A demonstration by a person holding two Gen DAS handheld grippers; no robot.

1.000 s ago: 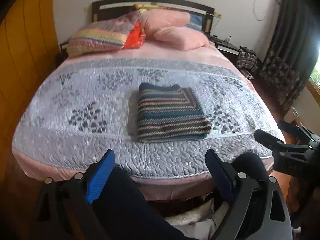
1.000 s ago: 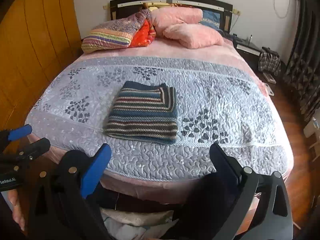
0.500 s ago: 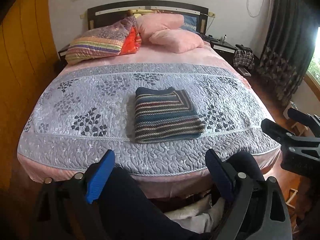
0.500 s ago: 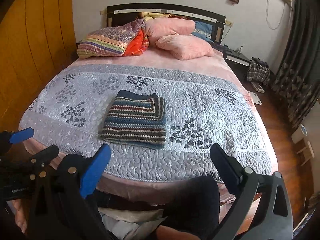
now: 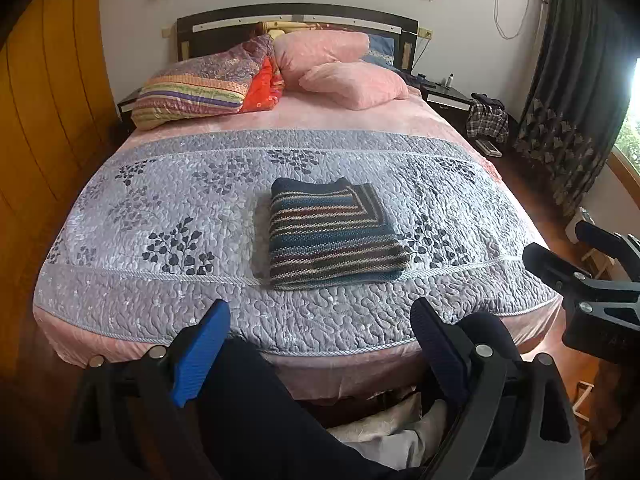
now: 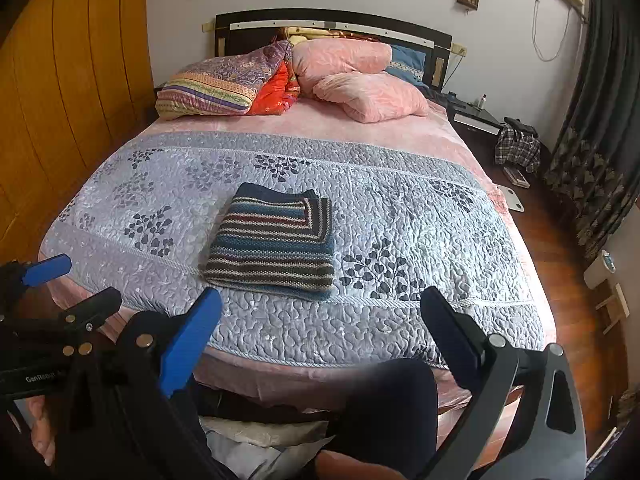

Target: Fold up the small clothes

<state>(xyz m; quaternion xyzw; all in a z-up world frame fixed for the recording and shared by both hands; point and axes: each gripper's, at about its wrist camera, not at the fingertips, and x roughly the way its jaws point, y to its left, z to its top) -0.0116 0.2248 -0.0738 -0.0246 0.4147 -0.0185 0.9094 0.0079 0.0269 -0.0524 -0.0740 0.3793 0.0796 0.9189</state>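
Observation:
A striped knit garment (image 5: 328,236) (image 6: 276,240), in blue, dark red and cream bands, lies folded into a neat rectangle on the grey quilted bedspread (image 5: 160,208) (image 6: 420,216) near the foot of the bed. My left gripper (image 5: 320,344) is open and empty, held back from the bed's foot edge above the person's dark trouser legs. My right gripper (image 6: 320,328) is likewise open and empty, also short of the bed. Each gripper shows at the side of the other's view. Neither touches the garment.
Pillows (image 5: 352,80) and a folded colourful quilt (image 5: 200,84) lie at the headboard. A wooden wardrobe (image 5: 40,120) stands on the left. On the right are a nightstand (image 6: 472,116), a plaid cloth (image 6: 516,148), dark curtains (image 6: 592,120) and wooden floor. The person's knees (image 6: 388,396) are below the grippers.
Both grippers have drawn back and risen from the bed, so the bed and the folded garment look smaller and farther. The garment has not moved. Both stay open.

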